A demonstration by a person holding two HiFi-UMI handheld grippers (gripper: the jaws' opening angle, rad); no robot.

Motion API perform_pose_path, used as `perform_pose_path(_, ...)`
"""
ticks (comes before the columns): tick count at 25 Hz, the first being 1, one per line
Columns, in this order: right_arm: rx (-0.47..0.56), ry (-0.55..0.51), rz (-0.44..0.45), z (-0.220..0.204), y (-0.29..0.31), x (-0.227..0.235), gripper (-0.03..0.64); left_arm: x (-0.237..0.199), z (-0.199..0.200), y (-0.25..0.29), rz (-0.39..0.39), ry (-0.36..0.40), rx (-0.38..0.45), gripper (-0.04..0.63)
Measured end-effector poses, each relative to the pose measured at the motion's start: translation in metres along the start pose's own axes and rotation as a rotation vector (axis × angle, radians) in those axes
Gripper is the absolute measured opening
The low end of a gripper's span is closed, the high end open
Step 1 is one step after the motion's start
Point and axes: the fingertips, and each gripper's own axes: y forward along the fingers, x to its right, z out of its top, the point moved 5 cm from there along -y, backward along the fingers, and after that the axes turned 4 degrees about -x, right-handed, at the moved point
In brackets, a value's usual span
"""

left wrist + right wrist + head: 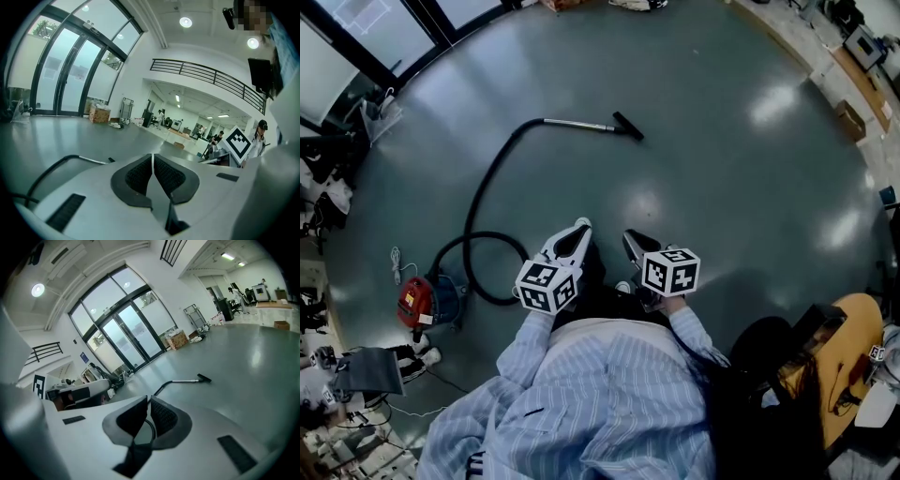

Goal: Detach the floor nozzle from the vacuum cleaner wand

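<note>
The black floor nozzle (628,126) lies on the grey floor, fitted on the end of the silver wand (578,124). A black hose (478,202) curves from the wand back to the red vacuum cleaner (418,301). In the right gripper view the floor nozzle (204,378) and wand (183,380) lie well ahead on the floor. Part of the wand (93,161) shows in the left gripper view. My left gripper (580,226) and right gripper (631,237) are held side by side in front of the person, far short of the nozzle. Both are shut with nothing between their pads.
Glass doors (70,75) stand beyond the vacuum. A cardboard box (850,119) sits at the floor's right edge, clutter (337,375) lies left of the person, and an orange-topped thing (853,361) is close on the right. Open floor (722,178) surrounds the wand.
</note>
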Motion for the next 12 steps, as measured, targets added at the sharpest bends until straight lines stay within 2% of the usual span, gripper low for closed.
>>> perform_pose_path(5,0.002,0.013,-0.022,0.026,0.029,0.013,0.028,-0.035,0.018,0.032,-0.023,-0.009,-0.018,0.018)
perform_pose_path(12,0.042,0.087,-0.108,0.092,0.070,0.047,0.028,-0.091,0.071,0.093,-0.092,-0.004,-0.042,0.018)
